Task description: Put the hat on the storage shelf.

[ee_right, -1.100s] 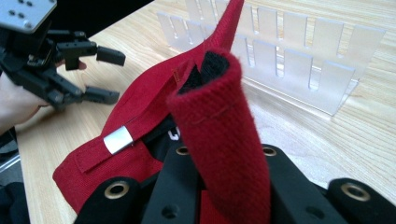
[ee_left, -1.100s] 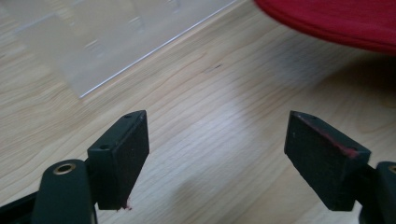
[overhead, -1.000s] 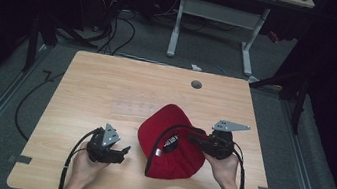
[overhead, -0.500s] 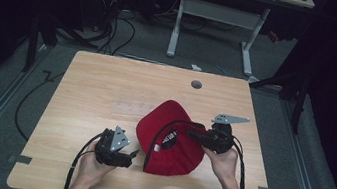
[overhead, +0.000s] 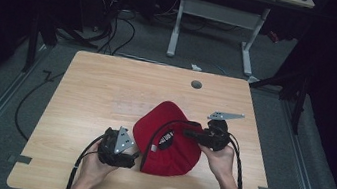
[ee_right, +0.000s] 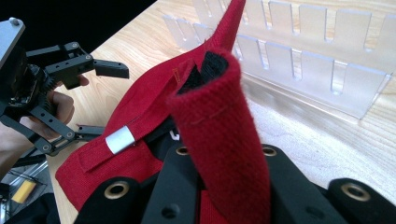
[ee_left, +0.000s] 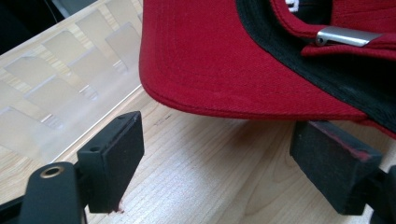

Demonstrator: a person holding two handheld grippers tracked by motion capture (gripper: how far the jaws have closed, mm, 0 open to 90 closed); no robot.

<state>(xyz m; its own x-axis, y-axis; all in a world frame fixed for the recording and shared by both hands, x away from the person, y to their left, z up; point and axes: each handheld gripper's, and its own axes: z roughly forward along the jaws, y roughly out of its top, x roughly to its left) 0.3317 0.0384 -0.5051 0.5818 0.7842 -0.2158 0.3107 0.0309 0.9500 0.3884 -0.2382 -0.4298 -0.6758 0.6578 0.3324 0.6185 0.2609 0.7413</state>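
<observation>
The red cap (overhead: 167, 140) sat at about six o'clock on the wooden table (overhead: 107, 85), close to the near edge, between the two hands. The right gripper (overhead: 190, 132) came in from three o'clock and had its jaws clamped on the cap's rear fabric; in the right gripper view a fold of red cloth (ee_right: 219, 130) stood up between the closed jaws. The left gripper (overhead: 133, 156) waited at the cap's seven o'clock with jaws spread wide and nothing between them, the brim (ee_left: 224, 70) hanging just above and beyond the pads (ee_left: 114, 158).

Judging by that, one hold was secured and the second was not yet made. The left gripper seemed lined up for the brim, so the real handling of the cap, whether straightening or lifting, looked to be ahead.

The high view gave the layout: cap low on the table, a hand either side, a grey round plug (overhead: 196, 84) far off at twelve o'clock. The left gripper view added the gap under the brim, the black inner band and a silver clasp (ee_left: 348, 36). The right gripper view showed the strap (ee_right: 116, 144) with that metal piece, and a clear slotted rack (ee_right: 299, 51) on the table beyond the cap, hard to make out from above.
</observation>
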